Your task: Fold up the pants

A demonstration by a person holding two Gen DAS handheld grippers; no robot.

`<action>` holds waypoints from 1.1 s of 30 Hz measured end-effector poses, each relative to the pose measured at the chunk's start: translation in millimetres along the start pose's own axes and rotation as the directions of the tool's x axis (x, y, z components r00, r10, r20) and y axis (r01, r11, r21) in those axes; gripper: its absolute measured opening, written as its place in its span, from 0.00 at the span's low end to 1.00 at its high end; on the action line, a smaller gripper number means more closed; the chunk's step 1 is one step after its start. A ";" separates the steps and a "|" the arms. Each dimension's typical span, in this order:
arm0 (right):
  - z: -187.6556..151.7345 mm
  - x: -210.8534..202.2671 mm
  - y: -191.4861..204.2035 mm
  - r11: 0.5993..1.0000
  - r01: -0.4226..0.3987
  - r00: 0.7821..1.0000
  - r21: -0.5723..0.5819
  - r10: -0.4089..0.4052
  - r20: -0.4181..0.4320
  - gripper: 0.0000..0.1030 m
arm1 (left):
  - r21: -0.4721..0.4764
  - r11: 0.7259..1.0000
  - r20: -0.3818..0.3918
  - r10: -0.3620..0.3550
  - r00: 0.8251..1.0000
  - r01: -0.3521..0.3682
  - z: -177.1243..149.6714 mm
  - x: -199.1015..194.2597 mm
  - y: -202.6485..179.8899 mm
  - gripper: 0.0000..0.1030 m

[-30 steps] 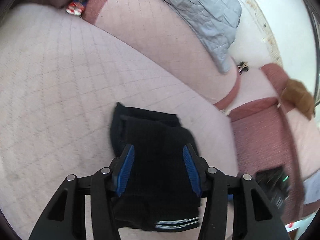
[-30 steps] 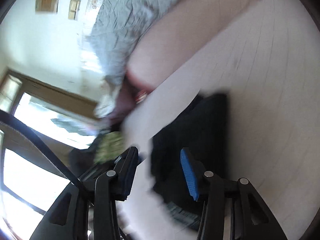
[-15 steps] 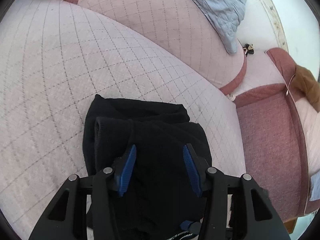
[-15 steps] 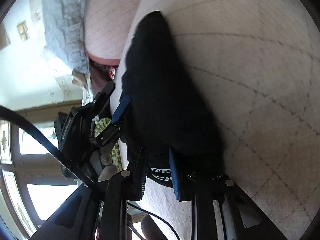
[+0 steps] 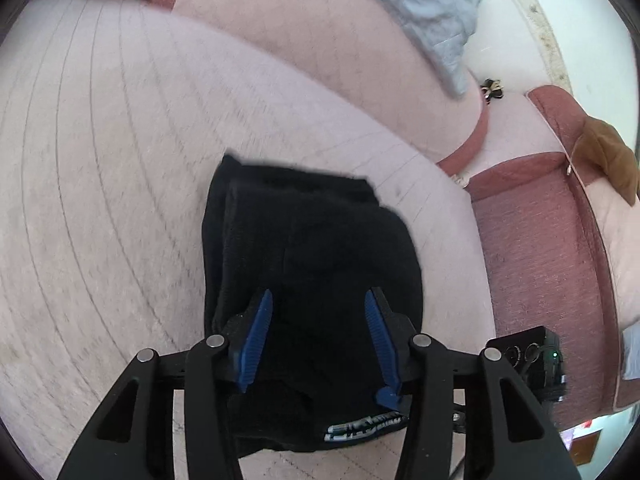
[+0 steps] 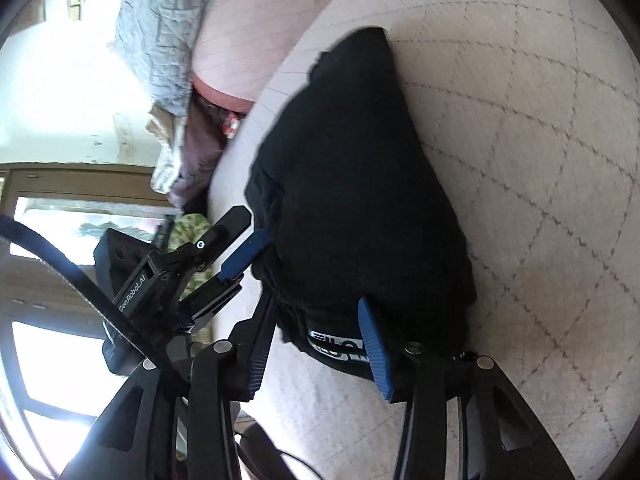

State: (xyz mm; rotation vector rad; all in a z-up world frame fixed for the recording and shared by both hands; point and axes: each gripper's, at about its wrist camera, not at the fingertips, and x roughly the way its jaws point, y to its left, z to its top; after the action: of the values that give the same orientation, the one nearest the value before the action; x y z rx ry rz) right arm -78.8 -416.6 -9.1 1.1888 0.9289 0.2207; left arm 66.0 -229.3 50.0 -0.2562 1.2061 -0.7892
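Observation:
Folded black pants (image 5: 312, 240) lie in a compact bundle on the pale pink quilted sofa seat (image 5: 100, 160). Their waistband label (image 5: 360, 428) is at the near end. My left gripper (image 5: 317, 296) hovers over the bundle's near half, open, its blue pads apart and pinching no cloth. In the right wrist view the pants (image 6: 360, 180) stretch away from my right gripper (image 6: 316, 304). Its jaws are opening and straddle the labelled waistband (image 6: 336, 344) without pressing it. The left gripper (image 6: 244, 236) shows at the pants' left side.
A grey quilted blanket (image 5: 432, 12) drapes over the back cushion (image 5: 320, 60). The red armrest (image 5: 540, 260) with a brown cloth (image 5: 612, 156) is to the right. A small black item (image 5: 492, 88) lies in the corner. A bright window (image 6: 40, 280) is behind the left gripper.
The right gripper came down to the waistband and closed narrowly around it half a second ago. Its jaws now stand wider. The left gripper stayed over the bundle, pulling back slightly.

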 end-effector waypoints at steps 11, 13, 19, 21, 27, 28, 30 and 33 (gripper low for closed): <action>14.8 -29.5 -0.1 0.999 -0.046 0.994 -0.030 0.049 0.095 0.61 | -0.005 0.977 -0.028 0.215 0.976 -0.215 54.8 58.7 10.0 0.58; 15.8 -30.8 2.9 0.998 -0.033 0.994 -0.046 0.037 0.105 0.61 | -0.018 0.980 -0.014 0.196 0.981 -0.196 56.3 53.5 9.9 0.58; 21.0 -32.2 10.3 0.994 0.037 0.989 -0.099 -0.022 0.146 0.62 | 0.009 0.981 0.067 0.194 0.979 -0.195 37.9 -0.9 1.6 0.58; 19.4 -35.7 11.0 0.994 0.049 0.986 -0.102 -0.032 0.161 0.62 | 0.029 0.976 0.086 0.212 0.973 -0.215 23.8 -21.0 -2.3 0.59; -5.4 -47.6 27.7 0.968 0.185 0.959 -0.167 -0.141 0.245 0.66 | 0.075 0.957 0.116 0.269 0.956 -0.279 -48.2 -82.7 -7.9 0.60; -12.0 -48.7 30.6 0.964 0.202 0.955 -0.175 -0.154 0.254 0.66 | 0.079 0.956 0.126 0.270 0.955 -0.281 -62.4 -92.7 -9.7 0.62; -31.5 -49.1 38.7 0.956 0.225 0.950 -0.190 -0.172 0.259 0.66 | 0.082 0.957 0.144 0.265 0.953 -0.278 -83.1 -107.4 -11.5 0.62; -69.7 -49.1 47.2 0.939 0.254 0.947 -0.232 -0.193 0.256 0.66 | 0.095 0.950 0.201 0.275 0.940 -0.298 -115.8 -128.5 -16.2 0.62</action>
State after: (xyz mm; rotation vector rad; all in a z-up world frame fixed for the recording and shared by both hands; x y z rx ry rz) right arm -144.8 -378.7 51.6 0.8340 0.7956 0.0176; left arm -62.5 -129.6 111.3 -0.0468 0.9860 -0.5683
